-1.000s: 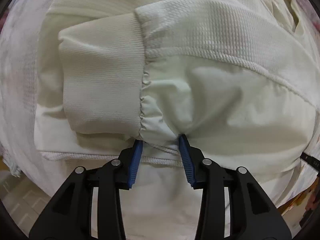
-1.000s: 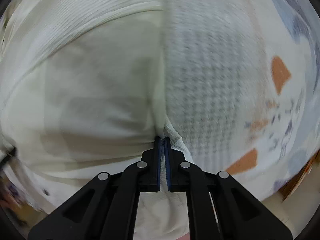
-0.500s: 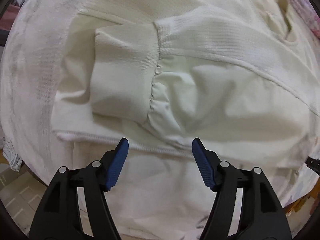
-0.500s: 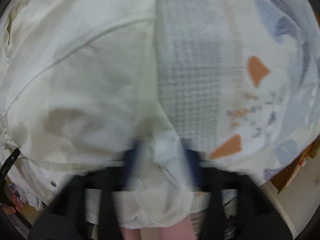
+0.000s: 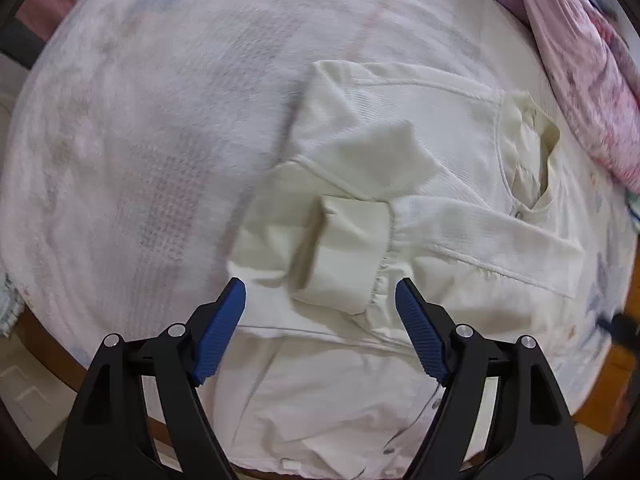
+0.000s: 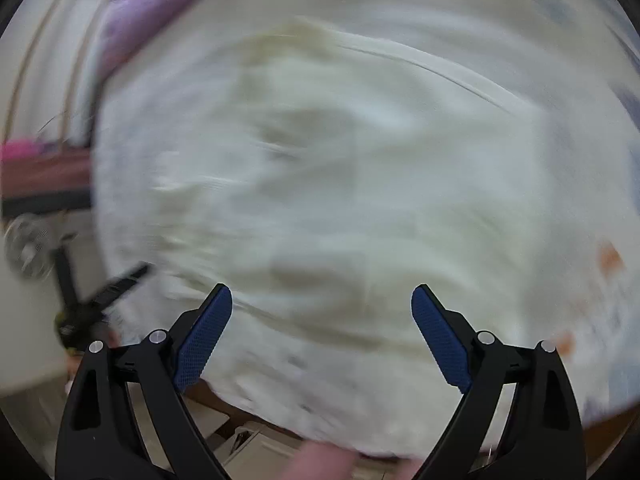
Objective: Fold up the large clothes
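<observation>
Both grippers are spread wide, holding nothing. Left gripper point(image 5: 320, 300) has the cuff point(image 5: 348, 252) between its fingers point(image 5: 220, 332); right gripper point(image 6: 322, 308) hangs over what seems, through blur, the jacket point(image 6: 320, 160).

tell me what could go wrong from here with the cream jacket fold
1. The folded sleeve cuff lies loose on the cream jacket; with the left gripper jaws open, nothing pins it, so it may spring open.
2. The jacket's lower hem hangs near the bed edge and might slide off.
3. The right wrist view is badly blurred, so the right gripper could snag cloth.
</observation>
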Tool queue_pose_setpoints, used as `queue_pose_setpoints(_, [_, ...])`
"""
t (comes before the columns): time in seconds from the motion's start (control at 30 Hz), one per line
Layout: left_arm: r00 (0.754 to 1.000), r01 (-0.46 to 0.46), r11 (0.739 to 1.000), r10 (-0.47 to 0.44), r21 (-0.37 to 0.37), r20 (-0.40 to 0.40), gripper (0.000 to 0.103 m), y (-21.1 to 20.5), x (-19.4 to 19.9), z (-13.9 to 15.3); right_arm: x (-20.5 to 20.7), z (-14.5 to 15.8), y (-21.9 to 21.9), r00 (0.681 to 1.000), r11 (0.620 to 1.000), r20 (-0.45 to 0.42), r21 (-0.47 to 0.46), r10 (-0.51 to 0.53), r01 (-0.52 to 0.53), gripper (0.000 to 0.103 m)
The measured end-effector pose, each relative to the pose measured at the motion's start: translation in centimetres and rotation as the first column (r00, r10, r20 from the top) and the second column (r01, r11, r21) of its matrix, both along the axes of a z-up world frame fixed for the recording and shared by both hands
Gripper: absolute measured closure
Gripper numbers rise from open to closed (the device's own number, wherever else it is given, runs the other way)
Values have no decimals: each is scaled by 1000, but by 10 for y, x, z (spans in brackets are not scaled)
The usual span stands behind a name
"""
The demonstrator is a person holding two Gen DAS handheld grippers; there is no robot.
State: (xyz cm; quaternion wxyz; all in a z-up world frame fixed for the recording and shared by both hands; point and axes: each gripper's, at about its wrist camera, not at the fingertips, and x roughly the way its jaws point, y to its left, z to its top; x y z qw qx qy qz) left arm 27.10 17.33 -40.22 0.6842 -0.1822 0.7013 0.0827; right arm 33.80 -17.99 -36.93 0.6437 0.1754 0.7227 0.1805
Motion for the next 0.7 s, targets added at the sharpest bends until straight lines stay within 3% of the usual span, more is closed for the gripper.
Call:
queue_pose_setpoints(0.13, [994, -91, 990, 84, -110, -71, 26, 54, -40, -25, 52, 1, 105, 986, 978, 30, 124, 162, -165, 16])
queue_pose_setpoints(0.17, [988, -129, 983, 116, -133, -100, 34, 63, -53, -36, 63, -1, 140, 978, 966, 32, 153, 207, -210, 16])
queue_pose_setpoints(0.2, [980, -173, 972, 154, -161, -126, 49, 68, -62, -45, 70, -3, 170, 969, 954, 32, 170, 245, -247, 17])
queue_pose_setpoints(0.27, [945, -312, 919, 275, -242, -177, 55, 81, -82, -62, 81, -14, 226, 946, 935, 18, 151, 323, -321, 19])
queue_pose_setpoints(0.37, [865, -502, 808, 474, -307, -168, 55, 96, -109, -64, 97, -35, 280, 894, 888, -13, 127, 447, -442, 22])
queue_pose_setpoints(0.4, [821, -568, 747, 545, -345, -170, 55, 100, -118, -64, 99, -45, 295, 874, 871, -34, 112, 484, -478, 25])
queue_pose_setpoints(0.43, [786, -610, 699, 592, -373, -176, 55, 100, -124, -68, 99, -57, 307, 850, 849, -48, 101, 525, -519, 30])
queue_pose_setpoints(0.5, [708, -684, 608, 686, -402, -168, 53, 101, -133, -76, 97, -80, 332, 800, 804, -76, 47, 595, -593, 31])
queue_pose_setpoints(0.53, [694, -702, 602, 699, -382, -174, 53, 102, -134, -79, 96, -90, 339, 788, 792, -86, 28, 609, -609, 32])
queue_pose_setpoints(0.57, [672, -725, 587, 716, -359, -187, 55, 101, -136, -85, 95, -102, 346, 772, 777, -107, 10, 627, -630, 39])
queue_pose_setpoints(0.63, [593, -785, 508, 782, -355, -191, 68, 101, -148, -96, 93, -119, 354, 751, 758, -137, -3, 646, -652, 50])
queue_pose_setpoints(0.67, [560, -811, 484, 804, -329, -198, 83, 100, -154, -101, 88, -127, 358, 732, 740, -140, 6, 667, -673, 69])
queue_pose_setpoints(0.7, [551, -817, 475, 811, -328, -198, 86, 99, -157, -102, 82, -133, 363, 707, 711, -138, -28, 694, -703, 86])
